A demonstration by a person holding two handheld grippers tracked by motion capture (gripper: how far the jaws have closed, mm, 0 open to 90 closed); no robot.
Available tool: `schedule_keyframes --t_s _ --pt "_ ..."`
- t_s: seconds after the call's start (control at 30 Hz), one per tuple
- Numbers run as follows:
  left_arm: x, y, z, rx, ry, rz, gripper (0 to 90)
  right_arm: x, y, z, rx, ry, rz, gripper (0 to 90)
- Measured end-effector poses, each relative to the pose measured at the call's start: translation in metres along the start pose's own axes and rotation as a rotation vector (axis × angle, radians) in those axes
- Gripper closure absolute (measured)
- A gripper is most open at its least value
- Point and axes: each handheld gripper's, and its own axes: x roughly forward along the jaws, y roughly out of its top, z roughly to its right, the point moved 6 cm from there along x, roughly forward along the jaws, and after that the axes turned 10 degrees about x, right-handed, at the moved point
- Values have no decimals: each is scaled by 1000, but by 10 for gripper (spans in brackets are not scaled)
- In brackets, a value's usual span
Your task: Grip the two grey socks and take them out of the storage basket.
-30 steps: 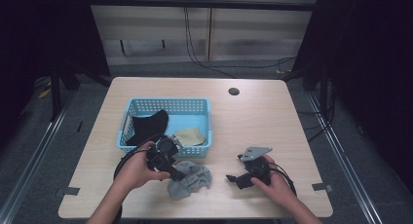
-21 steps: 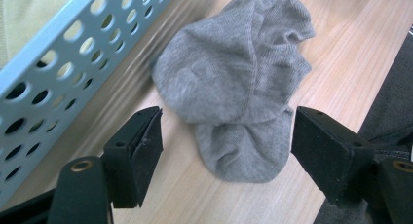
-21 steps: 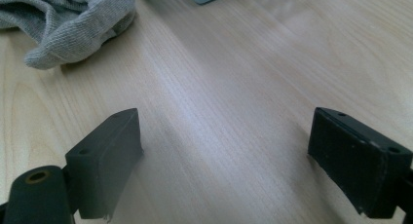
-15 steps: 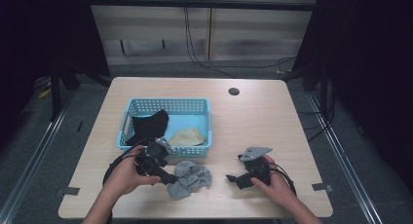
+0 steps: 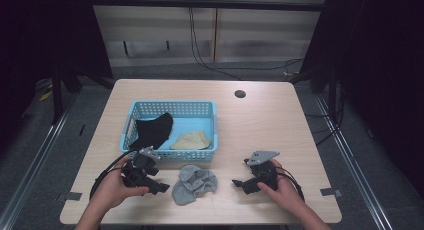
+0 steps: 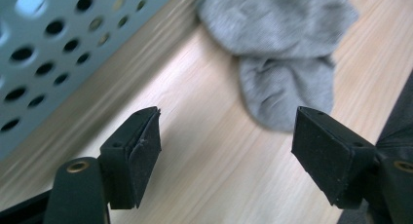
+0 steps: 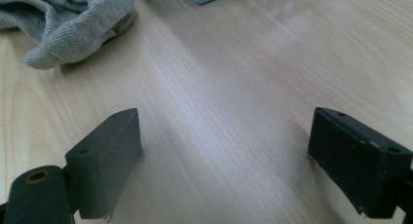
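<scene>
Left gripper (image 5: 161,188) is sitting lower left with fingers spread and empty, lining up on the grey sock (image 5: 195,184). Right gripper (image 5: 240,184) is idling lower right, fingers released too.

Light wooden table (image 5: 280,125) with a dark round hole (image 5: 240,94), grey floor (image 5: 45,140), pale panelled wall (image 5: 250,35) behind, hanging black cables (image 5: 196,45), dark sides

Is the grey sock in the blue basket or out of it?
Out. The grey sock lies crumpled on the table, just in front of the blue basket.
</scene>
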Motion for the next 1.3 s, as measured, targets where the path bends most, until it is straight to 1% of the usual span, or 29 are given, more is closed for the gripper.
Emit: schedule_keyframes --t_s 0.03,0.07,0.17,0.23,0.27,0.3,0.43,0.5,0.53,0.57,0.6,0.67,0.73,0.8,0.83,0.87,0.9,0.97,1.07,1.13,1.17,1.2,1.23,1.3 --pt "0 -2 -1 2 5 -2 257 0 0 0 0 0 0 116" --pt "0 -6 -4 6 18 7 257 0 0 0 0 0 0 117" --pt "1 -13 -8 5 32 23 256 0 0 0 0 0 0 116" --pt "2 -17 -11 14 37 31 254 0 0 0 0 0 0 116" --pt "4 -19 -13 14 39 43 252 0 0 0 0 0 0 116" --pt "5 -21 -14 18 39 41 250 0 0 0 0 0 0 117" --pt "9 -29 -18 9 46 38 249 0 0 0 0 0 0 117" --pt "11 -32 -20 13 52 54 248 0 0 0 0 0 0 116" --pt "12 -34 -21 27 58 55 243 0 0 0 0 0 0 117" --pt "13 -34 -22 33 65 70 234 0 0 0 0 0 0 116" --pt "13 -35 -23 50 74 83 227 0 0 0 0 0 0 117" --pt "14 -35 -24 58 84 95 225 0 0 0 0 0 0 117" --pt "15 -36 -24 83 87 108 214 0 0 0 0 0 0 116" --pt "16 -38 -23 111 106 119 197 0 0 0 0 0 0 116" --pt "17 -38 -23 125 102 124 184 0 0 0 0 0 0 116" --pt "17 -38 -22 127 106 134 179 0 0 0 0 0 0 117" --pt "17 -39 -23 141 109 135 176 0 0 0 0 0 0 116" --pt "18 -40 -22 140 112 152 176 0 0 0 0 0 0 116" --pt "18 -41 -22 164 124 162 171 0 0 0 -1 0 0 117" --pt "19 -42 -22 172 126 174 166 0 0 0 0 0 0 117" --pt "19 -43 -22 180 136 170 166 0 0 0 0 0 0 116" --pt "19 -43 -23 181 131 184 163 0 0 0 0 0 0 117" --pt "19 -44 -23 187 134 184 157 0 0 0 -1 0 0 116" --pt "19 -45 -24 184 134 213 155 0 0 0 -1 0 0 116"
